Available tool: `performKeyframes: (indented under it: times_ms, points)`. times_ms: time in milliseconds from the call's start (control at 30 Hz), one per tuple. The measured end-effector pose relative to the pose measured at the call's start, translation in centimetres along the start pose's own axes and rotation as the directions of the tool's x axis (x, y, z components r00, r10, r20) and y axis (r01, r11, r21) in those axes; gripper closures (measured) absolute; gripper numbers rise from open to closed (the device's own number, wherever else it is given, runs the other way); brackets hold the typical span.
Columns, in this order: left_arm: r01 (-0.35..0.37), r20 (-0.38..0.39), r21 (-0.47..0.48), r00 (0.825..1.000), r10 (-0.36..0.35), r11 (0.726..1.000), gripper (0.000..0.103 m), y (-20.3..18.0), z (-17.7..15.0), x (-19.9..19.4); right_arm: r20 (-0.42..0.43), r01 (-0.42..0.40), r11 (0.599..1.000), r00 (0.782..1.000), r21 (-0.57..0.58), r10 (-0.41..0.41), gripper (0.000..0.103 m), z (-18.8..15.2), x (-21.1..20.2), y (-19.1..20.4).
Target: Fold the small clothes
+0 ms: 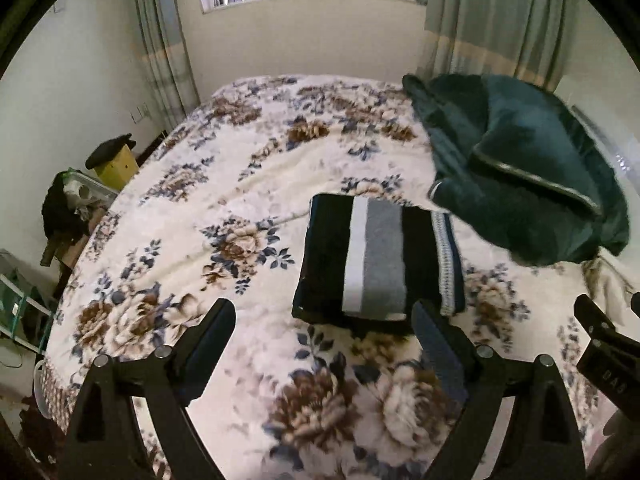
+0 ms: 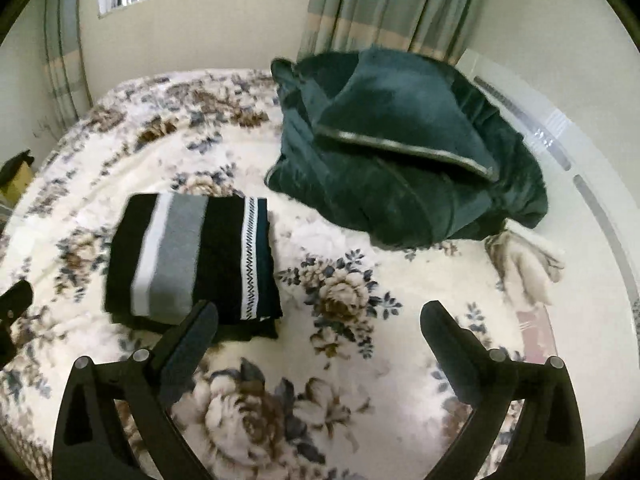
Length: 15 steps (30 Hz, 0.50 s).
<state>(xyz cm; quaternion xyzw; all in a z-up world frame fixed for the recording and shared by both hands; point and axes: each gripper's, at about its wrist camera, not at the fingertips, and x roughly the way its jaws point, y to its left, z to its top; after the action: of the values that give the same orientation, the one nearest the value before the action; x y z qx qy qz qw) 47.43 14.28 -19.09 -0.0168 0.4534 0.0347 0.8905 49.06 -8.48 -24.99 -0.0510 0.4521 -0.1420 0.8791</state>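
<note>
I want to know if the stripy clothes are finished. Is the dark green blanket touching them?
Apart. The right wrist view shows a strip of flowery bedspread between the folded stripy clothes and the dark green blanket. Both grippers hang open.

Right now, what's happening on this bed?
Both grippers, left and right, hang open above the floral bedspread, holding nothing. A folded garment, black with white and grey bands, lies flat in front of them. A dark green blanket sits bunched farther back.

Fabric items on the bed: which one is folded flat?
The black garment with white and grey stripes, a neat rectangle; the dark green plush blanket is heaped loosely beyond it.
</note>
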Motion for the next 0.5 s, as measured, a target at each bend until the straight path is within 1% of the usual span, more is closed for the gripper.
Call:
performKeyframes:
  times_ms: [133, 267, 333, 467, 500]
  points:
    - [-0.01, 0.043, -0.012, 0.999, 0.011, 1.0, 0.013, 0.3, -0.3, -6.9, 0.051, -0.01, 1.0, 0.999, 0.007, 0.009, 0.0, -0.6, -7.4, -1.9]
    - [-0.008, 0.085, -0.018, 0.996, 0.01, 1.0, 0.013, 0.5, -0.8, -12.7, 0.096, -0.039, 0.999, 0.995, 0.003, 0.039, 0.0, -1.0, -14.8, -3.8]
    - [0.0, 0.104, -0.021, 0.995, 0.002, 1.0, 0.013, 0.5, -1.1, -15.0, 0.128, -0.038, 0.999, 0.991, 0.004, 0.037, 0.0, -1.3, -18.2, -4.6]
    - [-0.014, 0.15, 0.002, 0.989, 0.013, 1.0, 0.013, 0.3, -1.7, -19.4, 0.172, -0.071, 0.997, 0.983, 0.009, 0.068, 0.0, -1.8, -24.4, -6.2]
    - [-0.007, 0.157, 0.004, 0.988, 0.007, 1.0, 0.013, 0.3, -1.8, -20.4, 0.184, -0.073, 0.997, 0.98, 0.007, 0.071, 0.0, -2.0, -25.9, -6.5]
